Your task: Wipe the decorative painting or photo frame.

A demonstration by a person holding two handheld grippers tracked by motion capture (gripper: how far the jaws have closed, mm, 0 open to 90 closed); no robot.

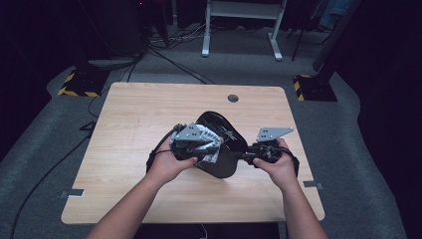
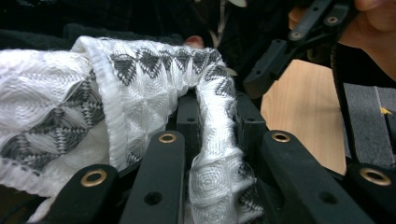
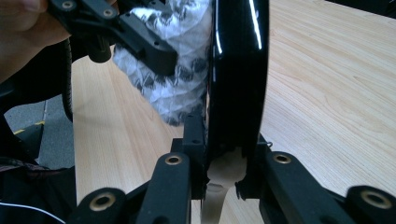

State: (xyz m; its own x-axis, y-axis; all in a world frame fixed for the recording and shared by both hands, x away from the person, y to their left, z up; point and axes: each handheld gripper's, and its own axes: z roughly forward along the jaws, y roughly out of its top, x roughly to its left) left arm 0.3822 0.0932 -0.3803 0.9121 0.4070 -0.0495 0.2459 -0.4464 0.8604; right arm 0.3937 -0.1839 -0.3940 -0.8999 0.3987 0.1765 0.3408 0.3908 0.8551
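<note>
High view shows the right gripper (image 1: 247,157) pinching the rim of a glossy black plate (image 1: 226,144) held on edge over the table (image 1: 129,129); the left gripper (image 1: 204,154), clamped on a patterned cloth (image 2: 140,88), should wipe firmly, keeping cloth flat.

No legible text, label, brand or number in any view. Pale mark on black glossy plate (image 1: 224,142), centre frame, unreadable.
</note>
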